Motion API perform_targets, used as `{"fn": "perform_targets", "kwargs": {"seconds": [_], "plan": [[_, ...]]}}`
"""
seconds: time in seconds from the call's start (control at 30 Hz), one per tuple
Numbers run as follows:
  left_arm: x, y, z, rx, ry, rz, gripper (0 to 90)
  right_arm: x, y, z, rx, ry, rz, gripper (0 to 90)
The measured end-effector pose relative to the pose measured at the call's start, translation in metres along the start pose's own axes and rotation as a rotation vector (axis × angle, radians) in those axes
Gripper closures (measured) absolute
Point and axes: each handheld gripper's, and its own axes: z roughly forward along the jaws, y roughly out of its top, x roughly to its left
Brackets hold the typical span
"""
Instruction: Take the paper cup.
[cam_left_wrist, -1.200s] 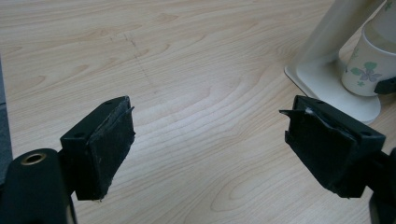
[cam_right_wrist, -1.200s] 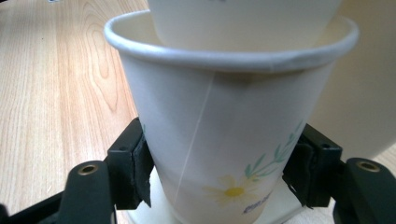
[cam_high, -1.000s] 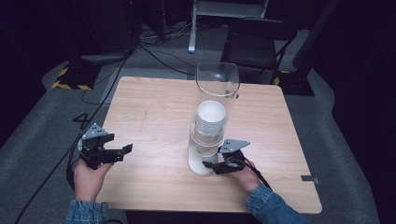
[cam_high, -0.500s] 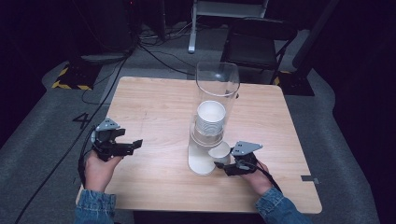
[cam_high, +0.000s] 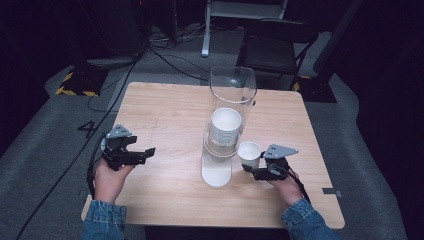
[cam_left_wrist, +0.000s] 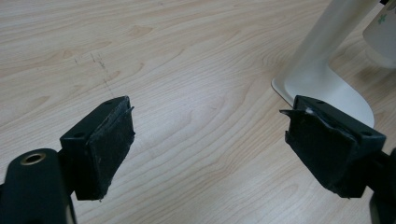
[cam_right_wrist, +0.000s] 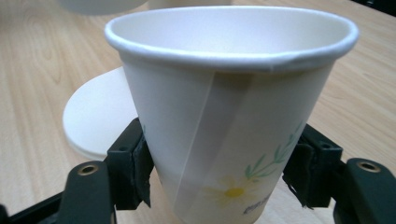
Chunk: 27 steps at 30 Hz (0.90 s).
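White paper cup (cam_right_wrist: 224, 116) clamped upright in right hand-held gripper (cam_high: 260, 170); left hand-held gripper (cam_high: 142, 154) gapes.

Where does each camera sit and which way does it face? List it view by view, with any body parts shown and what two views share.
High view: above the person's side, looking forward and down on the table; both hands, sleeves, the left gripper and right gripper.
Left gripper view: on that gripper, facing the dispenser base; open jaws.
Right gripper view: on that gripper, jaws gripping a paper cup.
Shared: cup, base.
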Motion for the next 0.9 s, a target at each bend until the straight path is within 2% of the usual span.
{"fn": "perform_targets", "kwargs": {"seconds": [0.07, 0.1, 0.17, 0.5, 0.57, 0.67, 0.73, 0.9], "plan": [[-0.001, -0.002, -0.002, -0.002, 0.007, -0.005, 15.2, -0.008, 0.000, 0.000, -0.018, -0.022, 0.038, 33.4], [-0.001, -0.002, -0.002, -0.002, 0.007, -0.005, 15.2, -0.008, 0.000, 0.000, -0.018, -0.022, 0.038, 33.4], [-0.001, -0.003, -0.004, -0.004, 0.015, -0.005, 15.2, -0.014, 0.000, 0.001, -0.033, -0.054, 0.062, 33.4], [-0.002, -0.013, -0.013, -0.002, 0.034, -0.016, 15.2, -0.035, 0.005, 0.007, -0.091, -0.147, 0.122, 33.2], [-0.003, -0.014, -0.014, 0.000, 0.035, -0.014, 15.3, -0.036, 0.005, 0.008, -0.093, -0.152, 0.124, 33.1], [-0.007, -0.016, -0.017, 0.001, 0.038, -0.010, 15.3, -0.039, 0.006, 0.011, -0.100, -0.143, 0.165, 33.1], [-0.012, -0.017, -0.020, -0.005, 0.034, -0.003, 15.2, -0.040, 0.007, 0.017, -0.086, -0.153, 0.170, 33.1], [-0.014, -0.021, -0.025, -0.012, 0.028, -0.014, 15.3, -0.042, 0.007, 0.026, -0.092, -0.154, 0.168, 33.1]]}}
